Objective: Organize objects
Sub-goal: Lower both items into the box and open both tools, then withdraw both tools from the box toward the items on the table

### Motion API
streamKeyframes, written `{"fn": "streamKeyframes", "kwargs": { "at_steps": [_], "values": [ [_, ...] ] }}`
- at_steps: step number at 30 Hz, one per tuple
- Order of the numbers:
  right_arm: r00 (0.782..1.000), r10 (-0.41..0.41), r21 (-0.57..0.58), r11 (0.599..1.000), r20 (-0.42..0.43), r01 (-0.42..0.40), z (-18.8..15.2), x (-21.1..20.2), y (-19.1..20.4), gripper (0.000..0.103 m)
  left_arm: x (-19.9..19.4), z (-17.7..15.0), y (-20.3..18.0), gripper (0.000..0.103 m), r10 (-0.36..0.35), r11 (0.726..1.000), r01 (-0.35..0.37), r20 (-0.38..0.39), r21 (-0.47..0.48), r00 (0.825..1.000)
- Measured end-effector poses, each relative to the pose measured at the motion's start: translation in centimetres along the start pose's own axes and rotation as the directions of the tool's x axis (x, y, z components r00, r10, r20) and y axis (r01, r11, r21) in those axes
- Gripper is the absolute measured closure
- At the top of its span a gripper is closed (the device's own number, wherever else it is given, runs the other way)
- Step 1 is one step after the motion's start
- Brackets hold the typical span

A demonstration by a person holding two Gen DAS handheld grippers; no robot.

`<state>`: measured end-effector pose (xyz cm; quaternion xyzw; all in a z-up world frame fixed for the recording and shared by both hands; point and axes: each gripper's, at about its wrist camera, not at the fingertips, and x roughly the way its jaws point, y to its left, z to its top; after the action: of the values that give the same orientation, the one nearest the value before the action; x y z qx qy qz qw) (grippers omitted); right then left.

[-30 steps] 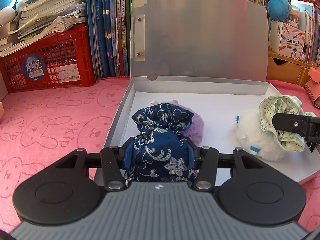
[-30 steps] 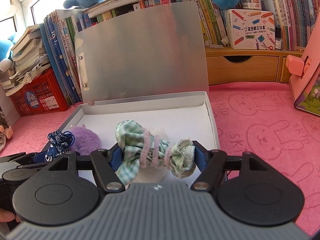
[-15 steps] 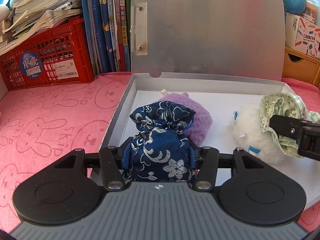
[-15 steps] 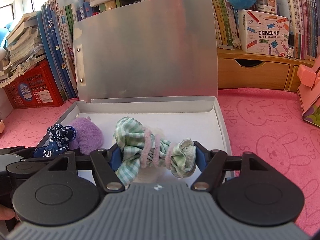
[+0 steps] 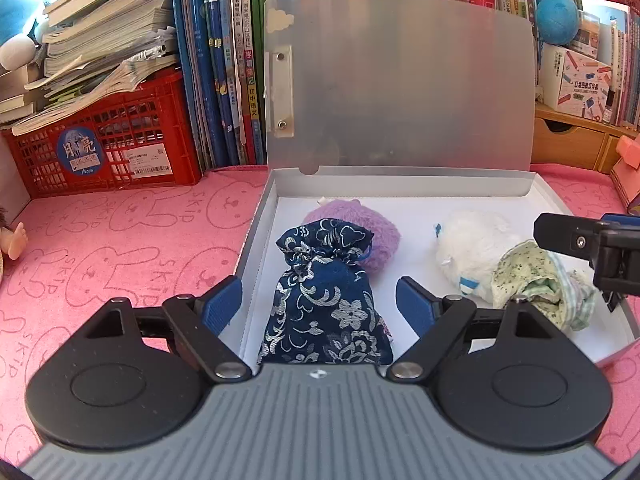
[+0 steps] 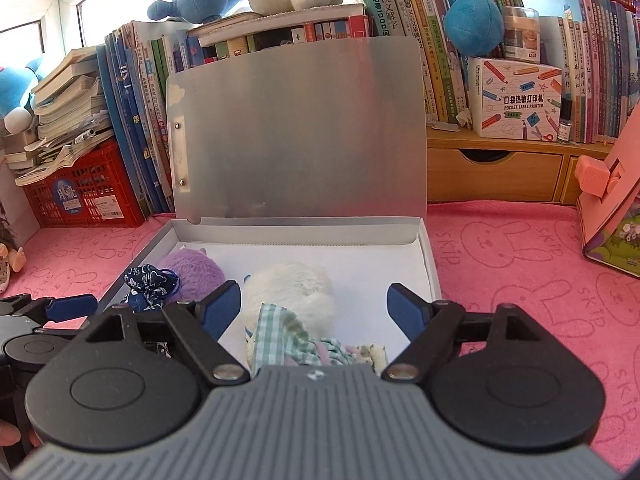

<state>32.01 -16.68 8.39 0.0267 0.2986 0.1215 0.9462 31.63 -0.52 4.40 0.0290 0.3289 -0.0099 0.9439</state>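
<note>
A grey box [image 5: 256, 236] with its lid up lies on the pink mat. In it, the navy floral pouch [image 5: 326, 300] rests against a purple plush [image 5: 372, 228], between the spread fingers of my open left gripper [image 5: 319, 300]. A white plush [image 5: 468, 252] and a green checked pouch [image 5: 536, 284] lie at the right. My open right gripper [image 6: 315, 306] stands over the checked pouch [image 6: 292, 340] and white plush [image 6: 292, 288]; the navy pouch [image 6: 150, 282] and purple plush [image 6: 196, 270] show to its left.
A red crate [image 5: 108, 152] of papers and upright books [image 5: 224, 72] stand behind the box at the left. A wooden drawer shelf [image 6: 496, 168] with a label printer box [image 6: 516, 96] is at the back right. A pink stand [image 6: 612, 196] is at the far right.
Both grippers have opened and let go: the navy pouch and the checked pouch now lie in the box. Both grippers have drawn back and lifted a little.
</note>
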Motion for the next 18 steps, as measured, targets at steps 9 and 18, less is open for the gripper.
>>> {"fn": "streamKeyframes", "kwargs": {
  "at_steps": [9, 18],
  "values": [
    [0.999, 0.013, 0.005, 1.0, 0.043, -0.014, -1.1, -6.3, -0.8, 0.014, -7.4, -1.8, -0.5, 0.009, -0.074, 0.997, 0.074, 0.064, 0.014, 0.995],
    [0.996, 0.035, 0.002, 0.999, 0.086, -0.035, -5.0, -12.9, -1.2, 0.011, -14.7, -6.7, -1.3, 0.007, -0.147, 0.989, 0.145, 0.11, 0.031, 0.983]
  ]
}}
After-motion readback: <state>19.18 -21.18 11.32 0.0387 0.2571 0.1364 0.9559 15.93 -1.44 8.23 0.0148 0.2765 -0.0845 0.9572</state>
